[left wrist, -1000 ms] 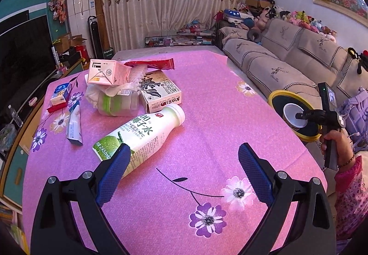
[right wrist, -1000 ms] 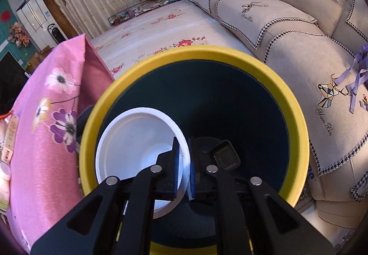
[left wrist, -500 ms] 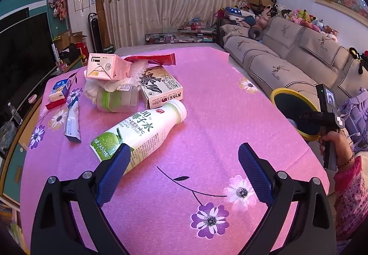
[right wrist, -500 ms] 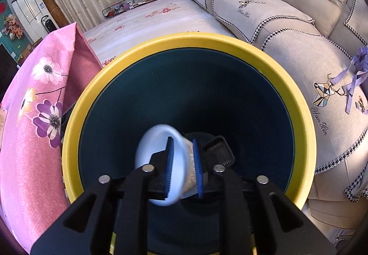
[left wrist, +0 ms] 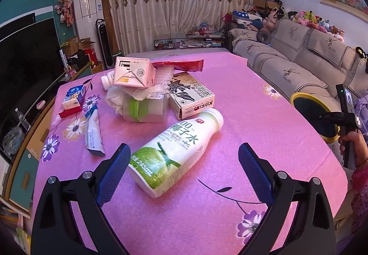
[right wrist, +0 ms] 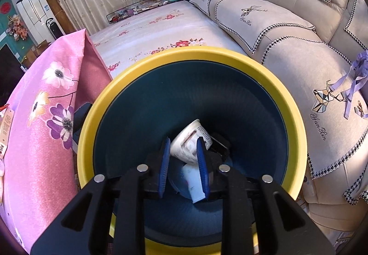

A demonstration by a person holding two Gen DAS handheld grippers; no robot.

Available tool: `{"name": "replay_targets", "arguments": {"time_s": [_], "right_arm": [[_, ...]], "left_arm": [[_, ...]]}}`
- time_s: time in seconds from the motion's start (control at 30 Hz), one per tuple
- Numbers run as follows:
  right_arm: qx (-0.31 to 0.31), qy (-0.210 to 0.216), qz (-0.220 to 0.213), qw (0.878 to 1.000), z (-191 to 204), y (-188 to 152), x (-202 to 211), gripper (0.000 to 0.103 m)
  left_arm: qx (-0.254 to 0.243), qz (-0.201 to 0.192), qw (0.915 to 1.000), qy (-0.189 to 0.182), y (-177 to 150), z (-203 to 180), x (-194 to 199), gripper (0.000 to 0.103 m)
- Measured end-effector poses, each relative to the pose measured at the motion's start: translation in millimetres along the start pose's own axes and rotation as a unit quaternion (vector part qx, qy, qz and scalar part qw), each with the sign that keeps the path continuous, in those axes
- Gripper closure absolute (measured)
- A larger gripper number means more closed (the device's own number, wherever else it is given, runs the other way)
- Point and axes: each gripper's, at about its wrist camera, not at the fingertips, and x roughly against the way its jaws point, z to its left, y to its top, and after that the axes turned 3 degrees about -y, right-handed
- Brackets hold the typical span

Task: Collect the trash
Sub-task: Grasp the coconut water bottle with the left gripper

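My right gripper (right wrist: 183, 148) is open above the yellow-rimmed dark bin (right wrist: 128, 75); a white paper cup (right wrist: 191, 140) lies on its side at the bottom, free of the fingers, beside other scraps. My left gripper (left wrist: 182, 158) is open and empty over the pink table, its fingers either side of a lying green-and-white bottle (left wrist: 177, 149). Behind the bottle is a trash pile: a brown carton (left wrist: 192, 96), a pink carton (left wrist: 133, 73), a plastic jar with crumpled paper (left wrist: 140, 105) and a red wrapper (left wrist: 181, 65). The bin also shows at the left wrist view's right edge (left wrist: 315, 114).
A white sachet (left wrist: 93, 133), a small blue-and-white box (left wrist: 74, 96) and a white bottle (left wrist: 107, 79) lie on the table's left part. A TV (left wrist: 27, 66) stands at left. A beige sofa (right wrist: 287, 32) runs beside the bin. The table edge (right wrist: 87, 52) is left of the bin.
The right gripper held the white cup over the bin, then opened; the cup dropped to the bin's bottom. The left gripper moved closer to the green bottle.
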Motion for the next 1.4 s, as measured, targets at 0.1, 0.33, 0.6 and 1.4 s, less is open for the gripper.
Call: {"name": "replay_targets", "arguments": {"time_s": [0.1,0.33,0.6,1.4], "right_arm": [[0.002,0.001,-0.001,1.0,3,0,1,0.08],[0.009,0.007,-0.002,1.0,11,2,3,0.08],[0.012,0.007,0.0,1.0,13,3,4,0.079],[0.01,0.017,0.005,1.0,10,-1,4,0.078]], "left_arm": [[-0.003,0.004,0.9999,-0.016,2,13,-5,0.01],[-0.047,0.023,0.9968,-0.061,7,21,-26,0.01],[-0.093,0.069,0.9897,-0.084,13,19,-63,0.01],[-0.146,0.138,0.9749,-0.095,10,3,-93,0.048]]}}
